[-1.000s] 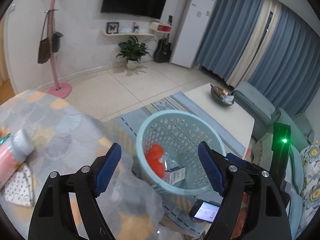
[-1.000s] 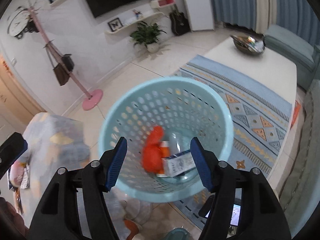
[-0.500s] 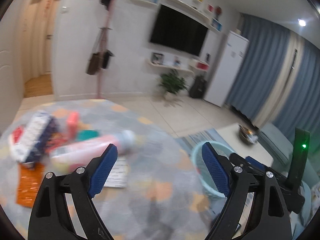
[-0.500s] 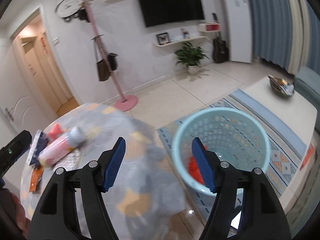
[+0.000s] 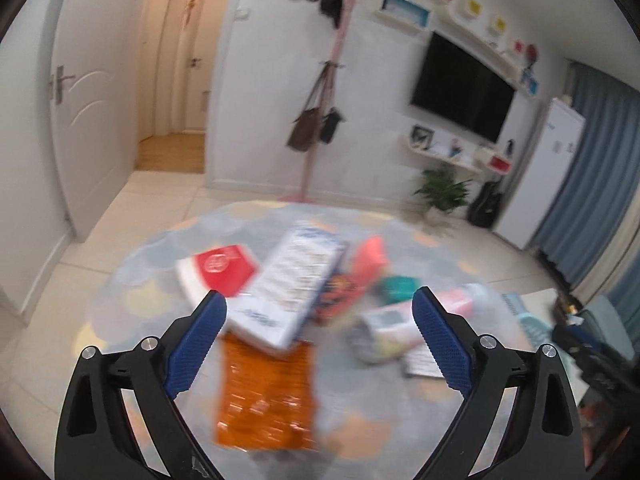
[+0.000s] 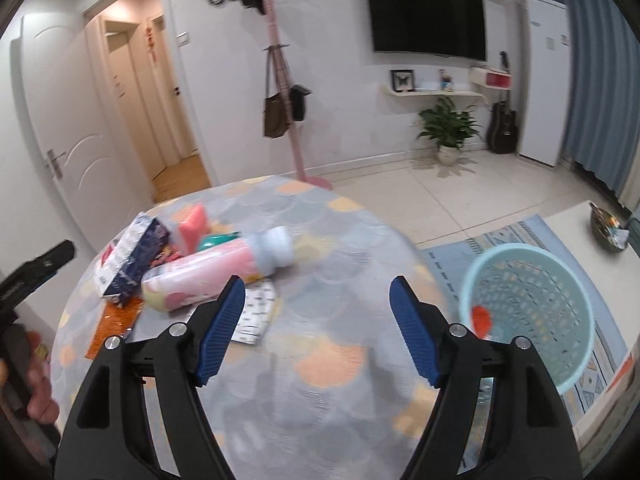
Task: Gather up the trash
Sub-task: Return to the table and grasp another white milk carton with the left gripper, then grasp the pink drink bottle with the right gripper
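Trash lies on a round table (image 5: 132,292) with a patterned cloth: an orange wrapper (image 5: 264,396), a white and blue box (image 5: 288,284), a red and white pack (image 5: 220,270), a pink bottle with a white cap (image 6: 216,274), a blister sheet (image 6: 256,312). My left gripper (image 5: 320,344) is open and empty above the orange wrapper. My right gripper (image 6: 316,326) is open and empty over the table's right part. The light blue basket (image 6: 532,316) stands on the floor to the right, with an orange item (image 6: 480,318) inside.
A pink coat stand (image 6: 286,92) with bags is behind the table. A white low table (image 6: 592,232) with a bowl (image 6: 606,226) sits at the right on a patterned rug (image 6: 452,256). A plant (image 6: 448,128), guitar and fridge line the far wall.
Both grippers swung left from above the basket to over the table. The trash pile has come into view ahead of the left gripper. Both stay open and empty.
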`<state>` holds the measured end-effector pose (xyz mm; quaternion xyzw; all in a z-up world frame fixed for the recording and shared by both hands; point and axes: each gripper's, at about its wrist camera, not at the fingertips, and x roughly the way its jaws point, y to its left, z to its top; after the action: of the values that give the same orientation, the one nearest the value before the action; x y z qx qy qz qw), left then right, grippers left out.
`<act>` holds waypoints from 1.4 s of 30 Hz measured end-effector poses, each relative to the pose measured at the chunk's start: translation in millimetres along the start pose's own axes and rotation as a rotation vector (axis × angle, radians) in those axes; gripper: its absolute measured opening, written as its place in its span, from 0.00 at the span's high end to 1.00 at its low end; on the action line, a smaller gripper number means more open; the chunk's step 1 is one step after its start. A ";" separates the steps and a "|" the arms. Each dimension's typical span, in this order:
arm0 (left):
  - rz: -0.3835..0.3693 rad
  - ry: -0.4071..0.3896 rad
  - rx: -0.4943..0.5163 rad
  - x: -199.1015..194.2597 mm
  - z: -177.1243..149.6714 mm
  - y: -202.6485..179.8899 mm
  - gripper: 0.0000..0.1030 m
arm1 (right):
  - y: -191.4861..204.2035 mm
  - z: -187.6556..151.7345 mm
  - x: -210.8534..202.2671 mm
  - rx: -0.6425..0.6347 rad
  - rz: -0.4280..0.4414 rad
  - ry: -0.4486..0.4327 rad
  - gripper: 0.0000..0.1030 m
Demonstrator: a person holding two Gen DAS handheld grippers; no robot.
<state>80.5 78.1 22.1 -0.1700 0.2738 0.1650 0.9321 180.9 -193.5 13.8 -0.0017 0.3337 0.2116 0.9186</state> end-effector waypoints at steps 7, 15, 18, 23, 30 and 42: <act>-0.043 0.099 -0.041 41.6 13.0 41.9 0.11 | 30.6 7.3 30.2 -0.002 0.047 0.070 0.31; -0.048 0.198 0.058 86.0 4.1 18.9 0.20 | 49.3 13.6 58.3 0.056 0.091 0.143 0.31; -0.049 0.185 0.071 88.3 -0.1 16.0 0.21 | 53.0 17.0 63.2 0.071 0.088 0.150 0.31; -0.053 0.212 0.114 94.9 -10.9 5.5 0.40 | 58.8 22.7 76.3 0.122 0.102 0.197 0.31; -0.116 0.152 0.014 82.0 -17.0 20.3 0.45 | 71.6 21.9 94.0 0.211 0.081 0.259 0.31; -0.085 -0.004 0.016 49.1 -21.8 15.0 0.45 | 69.2 12.0 137.7 0.485 0.122 0.401 0.31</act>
<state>103.6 93.1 -26.4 -0.1735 0.2656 0.1233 0.9403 256.0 -75.4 -51.8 0.1956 0.5485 0.1759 0.7937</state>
